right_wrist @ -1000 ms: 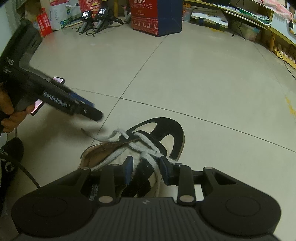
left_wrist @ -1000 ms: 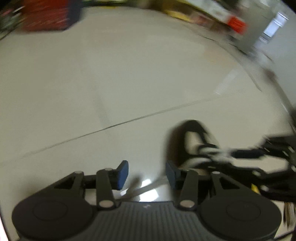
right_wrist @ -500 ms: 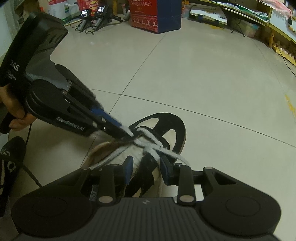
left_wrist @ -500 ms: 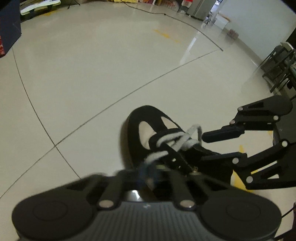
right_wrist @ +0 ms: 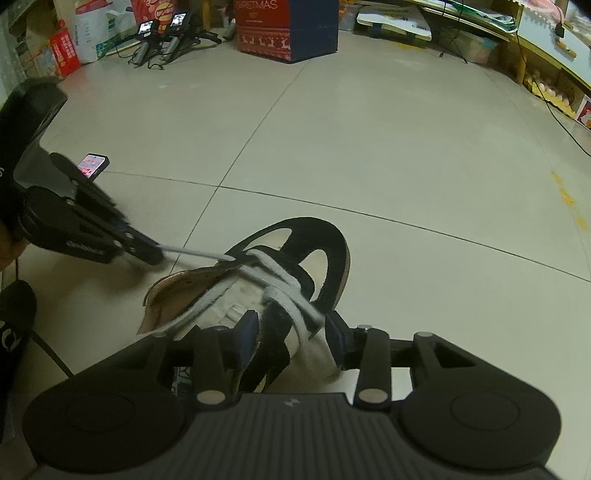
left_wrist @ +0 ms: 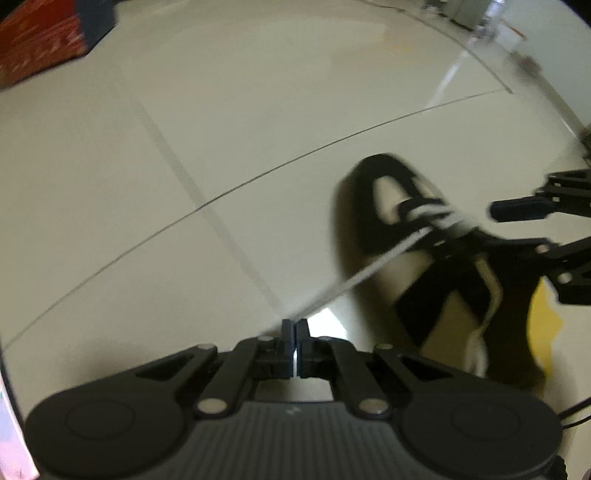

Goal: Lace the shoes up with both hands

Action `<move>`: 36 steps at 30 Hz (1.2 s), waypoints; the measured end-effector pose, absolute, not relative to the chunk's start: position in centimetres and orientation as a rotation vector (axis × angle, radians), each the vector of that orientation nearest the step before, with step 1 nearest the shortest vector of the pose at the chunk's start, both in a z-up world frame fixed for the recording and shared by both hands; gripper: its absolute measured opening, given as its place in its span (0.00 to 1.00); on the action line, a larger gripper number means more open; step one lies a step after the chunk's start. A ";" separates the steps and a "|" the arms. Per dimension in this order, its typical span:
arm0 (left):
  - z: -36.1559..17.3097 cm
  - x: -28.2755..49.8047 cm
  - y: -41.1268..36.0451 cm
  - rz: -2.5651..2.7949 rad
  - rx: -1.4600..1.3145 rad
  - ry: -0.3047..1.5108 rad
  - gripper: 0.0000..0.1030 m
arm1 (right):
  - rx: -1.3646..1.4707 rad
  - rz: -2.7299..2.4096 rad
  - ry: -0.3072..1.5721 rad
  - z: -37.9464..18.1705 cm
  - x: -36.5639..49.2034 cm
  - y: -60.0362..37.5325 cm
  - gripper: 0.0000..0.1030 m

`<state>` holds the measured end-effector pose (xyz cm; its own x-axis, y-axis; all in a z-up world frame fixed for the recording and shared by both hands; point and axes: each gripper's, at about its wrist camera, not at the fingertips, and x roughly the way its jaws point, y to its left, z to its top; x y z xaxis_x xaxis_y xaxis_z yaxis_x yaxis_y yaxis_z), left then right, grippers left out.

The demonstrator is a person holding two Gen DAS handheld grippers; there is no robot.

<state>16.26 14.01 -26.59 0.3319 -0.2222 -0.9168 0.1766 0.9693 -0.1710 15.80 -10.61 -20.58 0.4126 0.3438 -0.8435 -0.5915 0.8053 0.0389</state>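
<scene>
A black and cream shoe [right_wrist: 325, 258] lies on the tiled floor, with a white lace [right_wrist: 199, 254] threaded across its front. My left gripper [right_wrist: 155, 254] is shut on the lace's end and holds it stretched taut to the left of the shoe. In the left wrist view the lace [left_wrist: 369, 273] runs straight from the shoe [left_wrist: 424, 258] into the closed left gripper [left_wrist: 295, 328]. My right gripper [right_wrist: 291, 330] straddles the shoe's laced middle. Its jaws are opening, with the black strap and crossed laces between them; the pads look clear of the shoe. The right gripper [left_wrist: 491, 227] also shows at the left wrist view's right edge.
A red and blue Christmas box [right_wrist: 288, 33] and charging gear [right_wrist: 162, 40] stand at the far end of the floor. Low shelves [right_wrist: 546, 74] line the right side. A phone [right_wrist: 92, 164] and a black slipper [right_wrist: 14, 314] lie at the left.
The left gripper, which closed among the shoe's laces half a second ago, has pulled away to the left, drawing the lace taut. The right gripper's jaws have widened a little.
</scene>
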 end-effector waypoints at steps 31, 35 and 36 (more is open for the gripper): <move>-23.9 18.9 6.8 -0.461 0.123 1.083 0.32 | -0.238 0.594 1.017 -20.7 16.3 -10.6 0.43; -24.1 19.6 7.6 -0.458 0.090 1.095 0.32 | -0.236 0.596 1.018 -20.7 16.3 -10.6 0.44; -24.3 19.6 7.6 -0.458 0.085 1.096 0.31 | -0.236 0.596 1.018 -20.7 16.3 -10.6 0.44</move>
<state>19.60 7.57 -24.30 0.3744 -0.3161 -0.8717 0.3984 0.9037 -0.1566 16.34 -10.62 -20.74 0.3841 0.3565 -0.8517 -0.5687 0.8181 0.0860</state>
